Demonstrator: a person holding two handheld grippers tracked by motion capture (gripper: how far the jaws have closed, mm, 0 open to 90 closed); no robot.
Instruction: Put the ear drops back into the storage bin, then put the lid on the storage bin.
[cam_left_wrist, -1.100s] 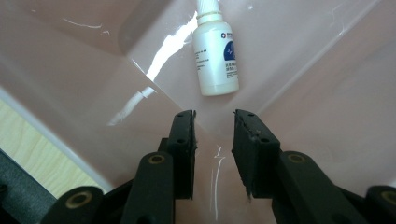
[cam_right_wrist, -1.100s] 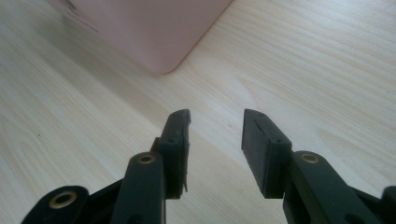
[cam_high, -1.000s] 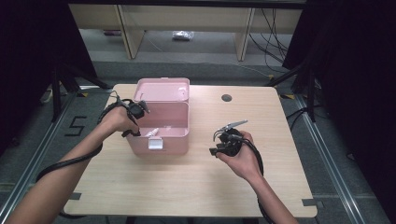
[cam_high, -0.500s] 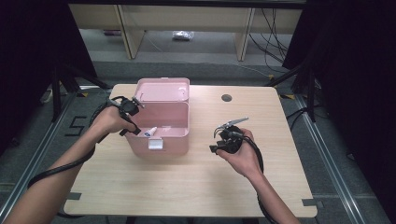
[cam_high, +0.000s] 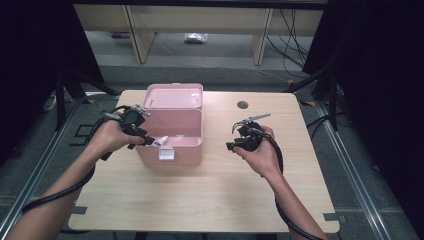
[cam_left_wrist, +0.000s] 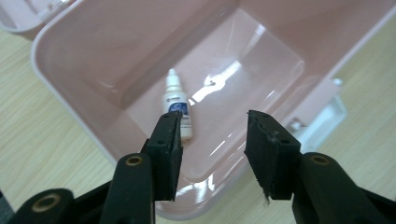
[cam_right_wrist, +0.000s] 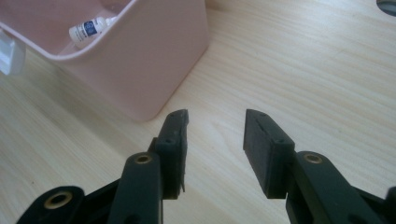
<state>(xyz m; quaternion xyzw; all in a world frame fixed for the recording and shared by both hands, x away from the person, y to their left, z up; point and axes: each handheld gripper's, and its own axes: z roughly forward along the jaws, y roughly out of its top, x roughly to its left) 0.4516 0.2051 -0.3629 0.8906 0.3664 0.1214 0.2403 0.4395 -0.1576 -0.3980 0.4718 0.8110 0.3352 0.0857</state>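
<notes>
**While 2 grippers hang open, bottle lies in pink box**

With jaws just widened and nothing between them, left gripper (cam_left_wrist: 212, 133) poised above the pink box (cam_high: 172, 131), over its left rim. Small white dropper bottle (cam_left_wrist: 177, 106) flat on the box floor, untouched. Right gripper (cam_right_wrist: 215, 135) spread wide and empty over bare wooden table (cam_high: 280, 195), just right of the box. Lid raised at the rear.

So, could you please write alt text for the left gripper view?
A small white dropper bottle lies on the floor of an open pink box. Above it, the left tongs are open and hold nothing.
</notes>
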